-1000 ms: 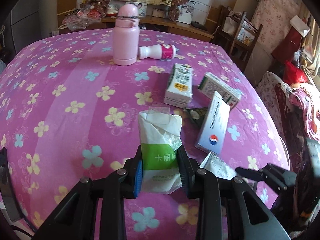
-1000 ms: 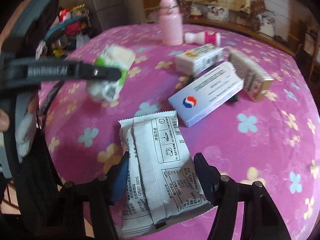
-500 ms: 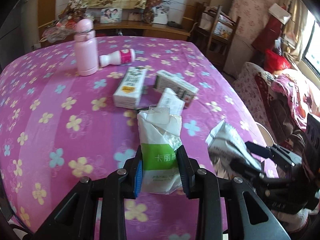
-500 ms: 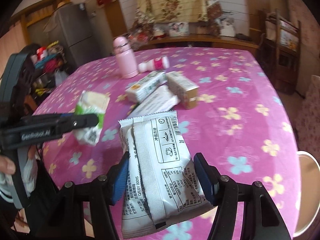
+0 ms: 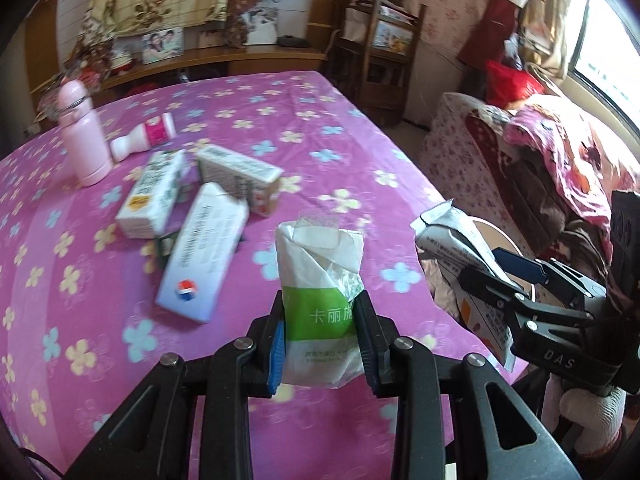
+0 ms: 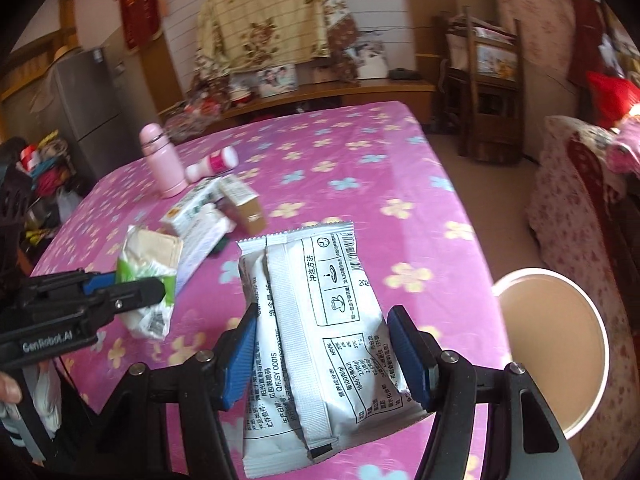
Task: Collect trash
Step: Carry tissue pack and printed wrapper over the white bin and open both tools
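Observation:
My left gripper [image 5: 322, 330] is shut on a white and green tissue pack [image 5: 320, 276], held above the pink flowered tablecloth [image 5: 80, 280]. The pack also shows in the right wrist view [image 6: 150, 276]. My right gripper [image 6: 326, 344] is shut on a silver-white printed sachet [image 6: 316, 332], held near the table's right edge; it shows in the left wrist view too [image 5: 456, 248]. A round tan bin with a white rim [image 6: 552, 344] stands on the floor just right of the table, beside the sachet.
On the table lie a white and blue box [image 5: 200, 264], a white and green carton [image 5: 154, 192], a printed box [image 5: 240, 178], a lying small bottle [image 5: 144, 138] and an upright pink flask [image 5: 82, 136]. A covered sofa [image 5: 540, 160] stands right of the table.
Both grippers have swung right with their loads, towards the table's right edge. The bin has come into the right wrist view.

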`<act>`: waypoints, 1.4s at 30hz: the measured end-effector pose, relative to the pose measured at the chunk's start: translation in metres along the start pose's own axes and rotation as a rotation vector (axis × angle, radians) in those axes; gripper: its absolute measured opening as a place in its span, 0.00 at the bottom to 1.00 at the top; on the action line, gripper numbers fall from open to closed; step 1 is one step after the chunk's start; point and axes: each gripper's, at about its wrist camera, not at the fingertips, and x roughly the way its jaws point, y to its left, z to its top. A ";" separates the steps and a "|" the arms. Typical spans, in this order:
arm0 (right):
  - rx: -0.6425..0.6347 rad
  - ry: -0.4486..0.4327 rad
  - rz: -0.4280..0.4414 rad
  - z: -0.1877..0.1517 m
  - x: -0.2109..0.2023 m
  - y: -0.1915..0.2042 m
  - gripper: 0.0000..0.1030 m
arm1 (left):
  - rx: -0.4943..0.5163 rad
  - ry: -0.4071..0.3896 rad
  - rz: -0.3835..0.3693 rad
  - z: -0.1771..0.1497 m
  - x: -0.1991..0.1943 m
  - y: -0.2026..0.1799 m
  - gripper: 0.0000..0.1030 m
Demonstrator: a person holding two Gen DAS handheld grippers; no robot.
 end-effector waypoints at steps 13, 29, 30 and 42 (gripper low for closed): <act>0.152 -0.024 -0.126 -0.009 -0.026 -0.094 0.65 | 0.107 0.048 -0.099 0.019 0.038 -0.085 0.32; 0.409 0.028 -0.287 -0.045 -0.034 -0.235 0.66 | 0.157 0.153 -0.246 0.032 0.111 -0.190 0.33; 0.419 0.028 -0.288 -0.046 -0.033 -0.240 0.66 | 0.159 0.156 -0.249 0.032 0.114 -0.194 0.33; 0.498 0.041 -0.291 -0.057 -0.024 -0.269 0.73 | 0.170 0.181 -0.277 0.032 0.136 -0.215 0.49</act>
